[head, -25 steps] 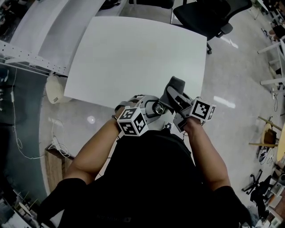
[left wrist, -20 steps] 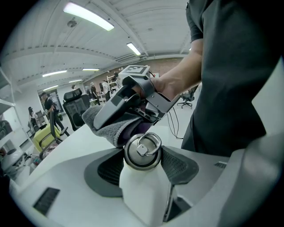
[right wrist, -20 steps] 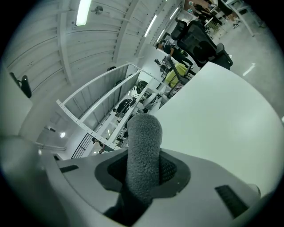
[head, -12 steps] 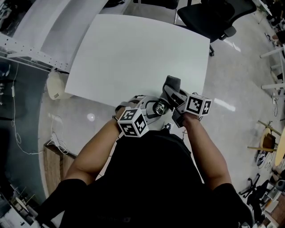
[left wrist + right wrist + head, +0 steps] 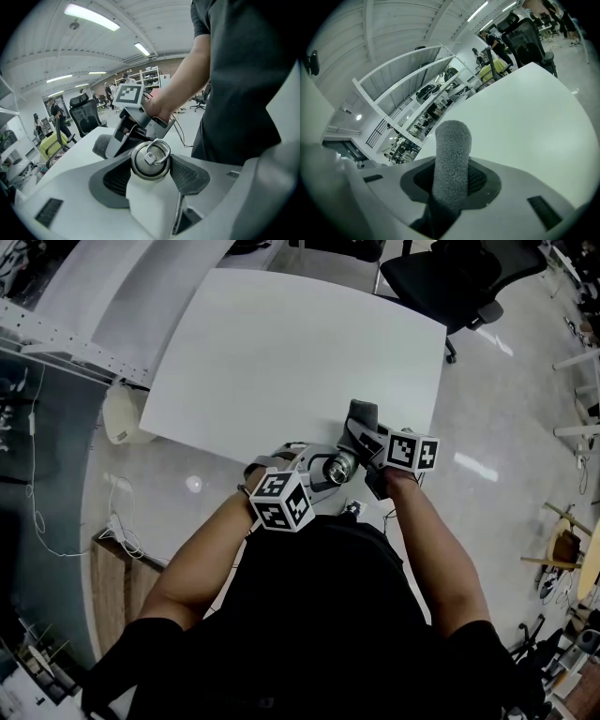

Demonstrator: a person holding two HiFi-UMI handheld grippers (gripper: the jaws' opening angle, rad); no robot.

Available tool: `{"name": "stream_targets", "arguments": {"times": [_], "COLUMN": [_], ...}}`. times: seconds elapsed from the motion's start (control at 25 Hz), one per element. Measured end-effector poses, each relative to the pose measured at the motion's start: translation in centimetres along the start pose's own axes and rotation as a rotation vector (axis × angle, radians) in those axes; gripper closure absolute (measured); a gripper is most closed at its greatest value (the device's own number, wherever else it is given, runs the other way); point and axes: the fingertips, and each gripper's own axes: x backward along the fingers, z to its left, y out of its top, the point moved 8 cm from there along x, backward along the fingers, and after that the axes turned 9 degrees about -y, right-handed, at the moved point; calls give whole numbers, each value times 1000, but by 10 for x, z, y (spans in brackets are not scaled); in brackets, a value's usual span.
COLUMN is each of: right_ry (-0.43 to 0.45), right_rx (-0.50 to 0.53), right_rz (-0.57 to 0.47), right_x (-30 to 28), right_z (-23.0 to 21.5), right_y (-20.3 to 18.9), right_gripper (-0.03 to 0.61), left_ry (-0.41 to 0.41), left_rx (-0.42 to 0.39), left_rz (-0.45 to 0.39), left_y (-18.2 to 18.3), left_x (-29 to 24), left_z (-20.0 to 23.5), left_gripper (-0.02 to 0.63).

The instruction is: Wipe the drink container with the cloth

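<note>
The head view looks steeply down from above onto the white table (image 5: 281,352). The left gripper view, close behind its jaws, faces the right gripper (image 5: 110,144) and the person's torso (image 5: 248,70). The right gripper view faces across that table toward an office chair (image 5: 526,35) the head view shares.

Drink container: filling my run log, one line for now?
left gripper: shut on drink container | right gripper: shut on cloth | cloth beside container
</note>
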Motion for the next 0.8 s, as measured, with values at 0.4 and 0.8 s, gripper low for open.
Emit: {"name": "stream_targets", "arguments": {"times": [0.4,0.8], "right_ry": [-64,-206], "right_rx": [72,408], "right_rz": [38,39], "right_x": [-8,-7], "right_z": [-27,-28], "right_y": [-6,-8], "right_gripper": [468,468], "left_ry": [31,36], "left_rx": [34,36], "left_rz": [5,12], "left_y": [7,12], "left_x": [-4,-9], "left_z": [-1,0], "left_gripper": [350,350]}}
